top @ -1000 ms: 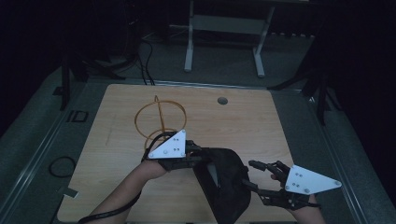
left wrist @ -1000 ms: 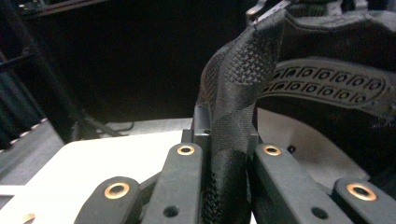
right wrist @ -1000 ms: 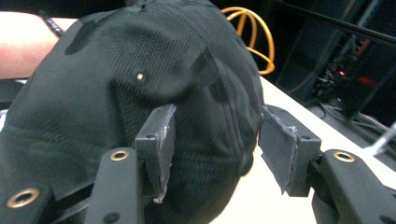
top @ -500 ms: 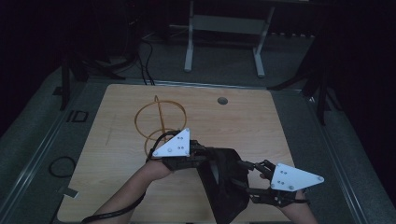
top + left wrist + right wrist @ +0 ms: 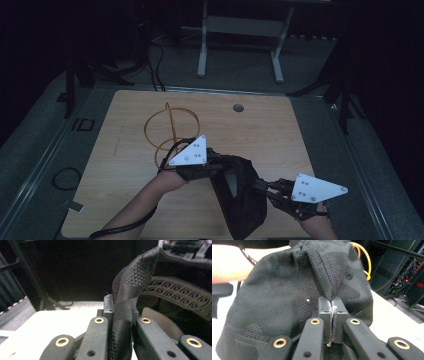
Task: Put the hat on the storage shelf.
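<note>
High view: light wooden desk (image 5: 130,170) carried both grippers near its front edge, right of centre.
Garment: black knitted fabric garment (image 5: 240,192) was bunched between the two grippers, lower part draped down to the desk's front edge.
Left gripper (image 5: 212,161): jaws were clamped on a folded band of the garment (image 5: 123,315); in the left gripper view the mesh band rose straight up from between the jaws, and a printed elastic strip (image 5: 180,296) curved off to the right.
Right gripper (image 5: 265,187): jaws were pressed together on a seam edge of the garment (image 5: 325,277); in the right gripper view the pads met with only a thin fold between them.
Left hand (image 5: 190,172): wrapped around the gripper body under its grey three-cornered plate (image 5: 190,151), forearm came in from the front edge.
Right hand (image 5: 307,215): at the desk's front right, under its own plate.
Orange wire loop (image 5: 162,132): thin coiled hoop, stood behind the left gripper toward the desk's middle, apart from the garment.
Round grommet hole (image 5: 238,107): near the desk's far edge, well apart from everything.
</note>
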A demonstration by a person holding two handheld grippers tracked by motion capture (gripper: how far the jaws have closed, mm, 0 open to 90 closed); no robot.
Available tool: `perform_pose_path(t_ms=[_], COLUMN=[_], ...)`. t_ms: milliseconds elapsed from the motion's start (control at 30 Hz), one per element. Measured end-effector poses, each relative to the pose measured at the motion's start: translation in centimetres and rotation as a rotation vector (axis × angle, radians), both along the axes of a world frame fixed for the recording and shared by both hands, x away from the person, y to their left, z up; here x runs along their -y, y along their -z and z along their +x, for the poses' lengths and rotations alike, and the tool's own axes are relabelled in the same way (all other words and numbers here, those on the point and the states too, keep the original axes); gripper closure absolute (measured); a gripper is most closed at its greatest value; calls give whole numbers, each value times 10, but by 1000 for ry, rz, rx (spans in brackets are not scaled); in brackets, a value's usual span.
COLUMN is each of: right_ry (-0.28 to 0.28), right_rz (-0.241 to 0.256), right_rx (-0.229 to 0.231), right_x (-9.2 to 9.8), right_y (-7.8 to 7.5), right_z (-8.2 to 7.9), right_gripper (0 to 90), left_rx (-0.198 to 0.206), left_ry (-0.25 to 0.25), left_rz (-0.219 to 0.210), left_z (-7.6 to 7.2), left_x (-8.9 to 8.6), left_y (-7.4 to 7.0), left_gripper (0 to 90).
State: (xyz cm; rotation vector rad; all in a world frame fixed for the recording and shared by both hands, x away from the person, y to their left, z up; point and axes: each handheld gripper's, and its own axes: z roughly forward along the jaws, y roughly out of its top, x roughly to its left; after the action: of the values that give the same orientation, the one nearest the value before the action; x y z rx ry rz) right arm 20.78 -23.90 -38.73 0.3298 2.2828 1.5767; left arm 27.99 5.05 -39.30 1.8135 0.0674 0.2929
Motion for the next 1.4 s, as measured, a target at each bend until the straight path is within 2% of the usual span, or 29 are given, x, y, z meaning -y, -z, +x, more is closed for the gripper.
perform_pose_path(t_ms=[167,200,400,467,600,767,833,967,1100,1200,1333,1400], right_ry=[23,25,44,45,59,97,129,161,182,196,211,217], right_rz=[56,56,68,73,93,105,103,103,114,112,118,122], right_rx=[-26,-25,-10,-12,-12,-7,-10,-2,11,19,29,40], right_x=[9,10,19,22,28,35,37,40,40,38,34,32], right_y=[-2,-3,-10,-11,-14,-18,-20,-24,-30,-35,-43,-47], right_z=[6,6,5,5,5,7,9,14,20,26,35,39], right_gripper=[887,887,888,888,888,887,887,887,888,887,887,887], left_rx=[-18,-12,-38,-37,-62,-67,-69,-72,-107,-134,-126,-137], left_ry=[-18,-26,-59,-72,-126,-170,-179,-194,-225,-281,-326,-346], left_rz=[14,16,14,8,-23,-12,-3,21,24,26,52,52], left_z=[2,2,5,5,6,3,0,-5,-7,-10,-17,-20], left_x=[1,2,-4,-7,-17,-27,-30,-38,-51,-60,-71,-76], left_y=[2,2,1,0,-2,-2,-1,5,13,18,27,32], left_gripper=[840,833,702,695,685,618,610,576,520,434,355,309])
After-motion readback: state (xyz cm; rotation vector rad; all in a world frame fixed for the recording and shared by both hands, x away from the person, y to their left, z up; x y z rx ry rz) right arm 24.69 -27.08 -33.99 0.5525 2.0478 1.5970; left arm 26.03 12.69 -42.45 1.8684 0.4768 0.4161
